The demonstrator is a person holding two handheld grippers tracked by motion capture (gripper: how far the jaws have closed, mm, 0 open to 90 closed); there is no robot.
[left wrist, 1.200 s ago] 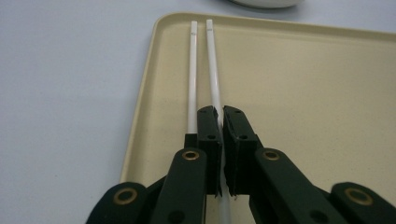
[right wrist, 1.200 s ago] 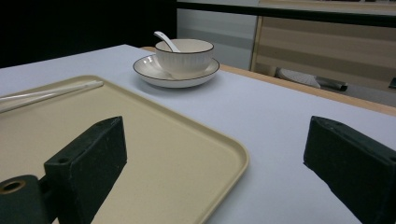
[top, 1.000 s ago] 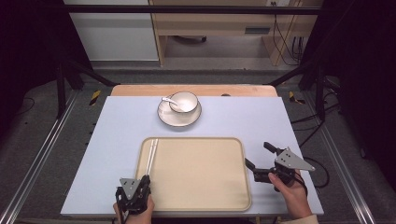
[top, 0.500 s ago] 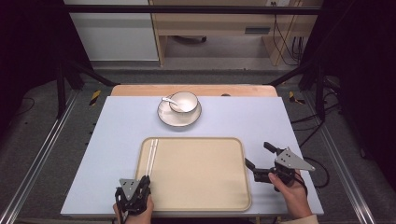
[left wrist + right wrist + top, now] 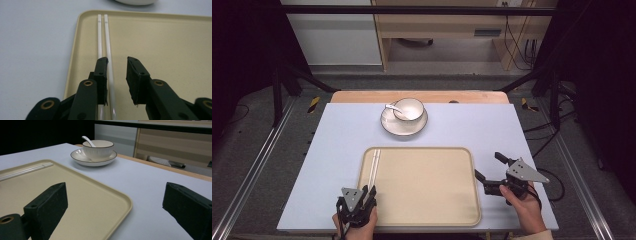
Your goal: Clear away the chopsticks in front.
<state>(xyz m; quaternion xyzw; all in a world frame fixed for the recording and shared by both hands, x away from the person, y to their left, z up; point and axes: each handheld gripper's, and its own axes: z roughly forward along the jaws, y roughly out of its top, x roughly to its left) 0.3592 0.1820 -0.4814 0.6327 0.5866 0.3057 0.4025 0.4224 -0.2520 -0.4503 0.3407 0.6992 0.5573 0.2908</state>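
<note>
Pale blue tabletop [image 5: 337, 150] fills the middle of a dark workshop, with a wooden cabinet behind it. At twelve o'clock on it stands a white bowl [image 5: 409, 108] on a saucer [image 5: 404, 125], a spoon [image 5: 392, 107] leaning in the bowl. Toward six o'clock lies a beige tray [image 5: 427, 185], and the pair of white chopsticks [image 5: 103, 37] rests along its nine o'clock edge, side by side, pointing toward twelve.

At the tray's seven o'clock corner, the left claw [image 5: 117, 75] has just been opening its jaws: they stand a little apart, with one chopstick running between them and the other passing under the left jaw; the pads press on neither. At four o'clock, the right claw [image 5: 113, 207] hangs wide open beside the tray's edge, holding nothing.

Risk, as I judge it: the sticks are thin, slick and flat against the tray's raised rim. If this claw closes again here, it may catch only one stick, or pinch them unevenly so they scissor and roll off over the rim. Pulling away carelessly could also nudge them out of line.
</note>
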